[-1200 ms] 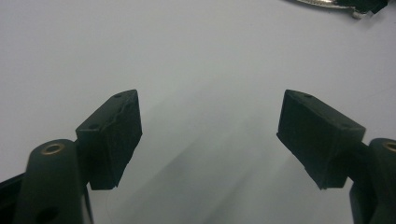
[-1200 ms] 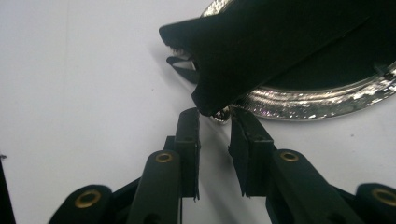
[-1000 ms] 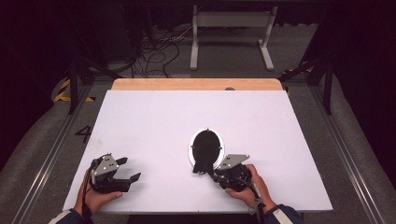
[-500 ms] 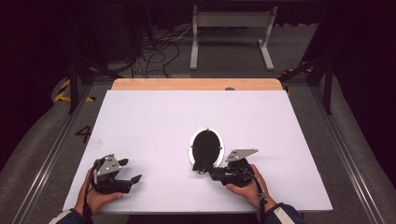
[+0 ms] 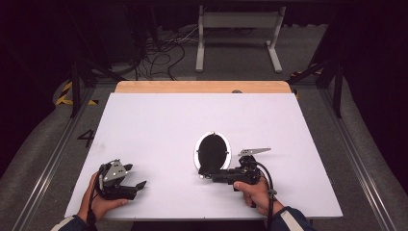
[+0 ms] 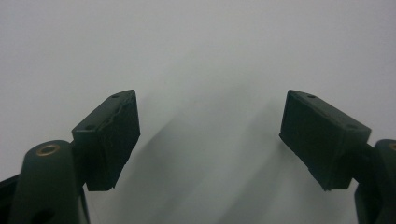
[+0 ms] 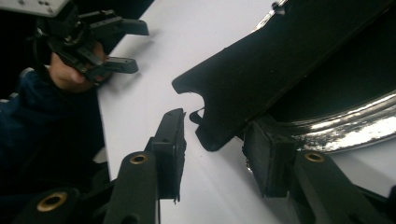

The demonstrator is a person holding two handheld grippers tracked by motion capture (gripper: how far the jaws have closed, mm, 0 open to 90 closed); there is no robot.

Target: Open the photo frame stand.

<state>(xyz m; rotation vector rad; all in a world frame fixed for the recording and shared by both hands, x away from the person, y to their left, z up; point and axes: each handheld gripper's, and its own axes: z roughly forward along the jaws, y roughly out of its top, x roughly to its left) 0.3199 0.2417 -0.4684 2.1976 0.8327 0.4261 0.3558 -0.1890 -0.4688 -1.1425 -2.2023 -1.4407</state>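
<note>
A black oval disc with a chrome rim [image 5: 212, 150] lies flat near the middle of the white table [image 5: 159, 125]. My right gripper [image 5: 207, 175] lies level at its near edge and points left. In the right gripper view a black flat tab [image 7: 261, 74] of the disc reaches between the jaws of my right gripper [image 7: 217, 149], beside the chrome rim [image 7: 345, 126]. Those jaws have just been opening, and the left pad stands clear of the tab. My left gripper [image 5: 134, 177] rests at the front left, open and empty [image 6: 210, 135].
A wooden strip [image 5: 202, 86] runs along the table's far edge. Beyond it stand a grey metal frame [image 5: 238, 29] and loose cables [image 5: 159, 48] on the floor. My left gripper [image 7: 135, 46] and its hand appear far off in the right gripper view.
The right gripper has slid a little toward the front edge and sunk slightly. Its jaws now stand wider around the disc's tab. The left hand has stayed put.
</note>
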